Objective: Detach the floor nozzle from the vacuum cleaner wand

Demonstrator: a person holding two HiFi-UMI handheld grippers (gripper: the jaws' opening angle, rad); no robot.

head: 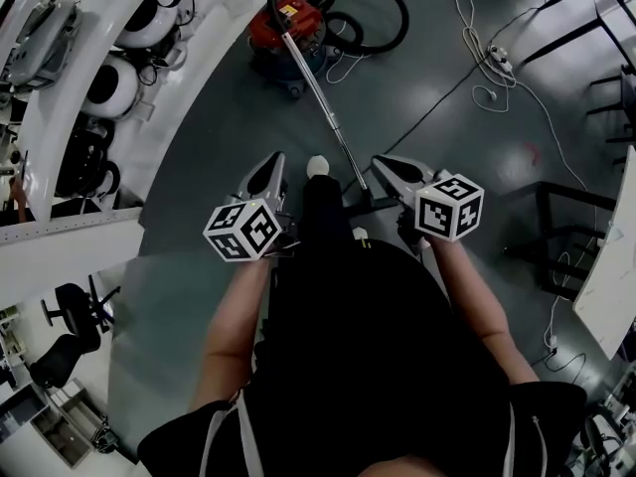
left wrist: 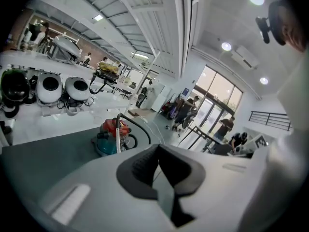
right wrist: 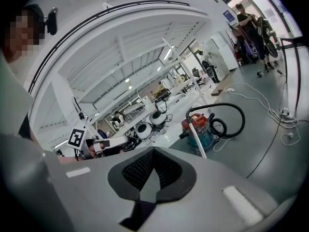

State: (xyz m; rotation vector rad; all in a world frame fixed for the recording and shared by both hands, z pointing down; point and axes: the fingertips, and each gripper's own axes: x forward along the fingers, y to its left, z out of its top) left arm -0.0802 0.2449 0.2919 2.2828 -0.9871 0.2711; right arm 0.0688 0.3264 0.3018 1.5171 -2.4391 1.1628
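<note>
A red and teal canister vacuum cleaner point(head: 288, 30) stands on the dark floor ahead, its black hose point(head: 383, 8) looped behind it. Its silver wand point(head: 333, 117) slants down toward me to a dark floor nozzle point(head: 372, 205), partly hidden by my leg. My left gripper point(head: 270, 167) is left of the wand's lower end and my right gripper point(head: 390, 165) right of it, both shut and empty, apart from the wand. In the left gripper view the shut left gripper point(left wrist: 157, 148) points at the vacuum point(left wrist: 112, 135). In the right gripper view the shut right gripper point(right wrist: 153, 150) has the vacuum point(right wrist: 200, 128) and wand point(right wrist: 201, 151) beyond it.
A white curved bench point(head: 60, 117) with round white machines point(head: 109, 87) runs along the left. White cables and a power strip point(head: 500, 60) lie on the floor at the right. A black metal frame point(head: 571, 237) stands at the right. People stand by glass doors point(left wrist: 186, 111).
</note>
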